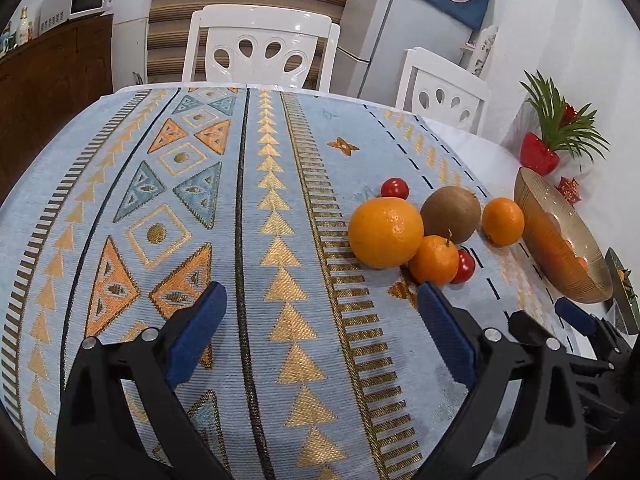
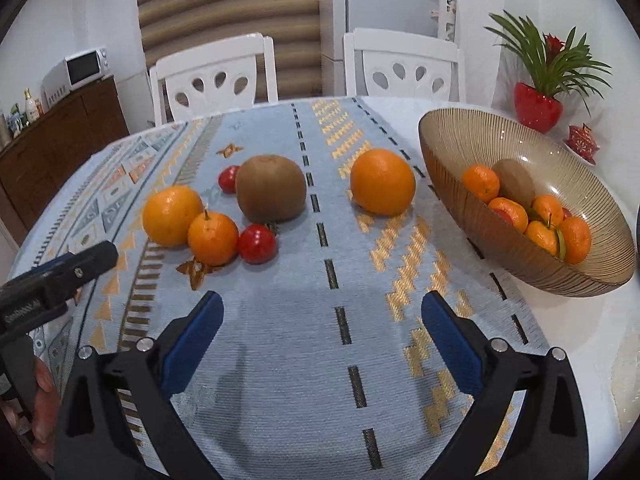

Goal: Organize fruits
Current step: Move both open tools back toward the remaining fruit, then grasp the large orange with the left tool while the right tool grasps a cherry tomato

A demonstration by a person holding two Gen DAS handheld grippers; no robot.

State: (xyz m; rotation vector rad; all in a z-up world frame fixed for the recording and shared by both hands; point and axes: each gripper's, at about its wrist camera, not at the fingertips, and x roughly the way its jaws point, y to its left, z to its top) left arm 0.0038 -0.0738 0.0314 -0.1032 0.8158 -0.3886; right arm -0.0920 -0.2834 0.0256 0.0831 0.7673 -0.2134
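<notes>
Loose fruit lies on the patterned tablecloth: a large orange point(image 2: 173, 215), a small mandarin point(image 2: 213, 238), a red tomato point(image 2: 257, 243), a brown kiwi point(image 2: 270, 188), a second tomato point(image 2: 228, 178) behind it, and another orange point(image 2: 382, 187) nearer the bowl. The amber glass bowl point(image 2: 448, 152) at right holds several mandarins and a kiwi. My right gripper point(image 2: 322, 312) is open and empty, short of the fruit. My left gripper point(image 1: 322, 300) is open and empty, left of the fruit cluster point(image 1: 385, 232); it shows at the right wrist view's left edge point(image 2: 60, 276).
Two white chairs point(image 2: 216, 76) stand at the table's far side. A red vase with a green plant point(image 2: 538, 104) and a small red ornament point(image 2: 582, 142) sit behind the bowl. A wooden sideboard with a microwave point(image 2: 80, 68) is at far left.
</notes>
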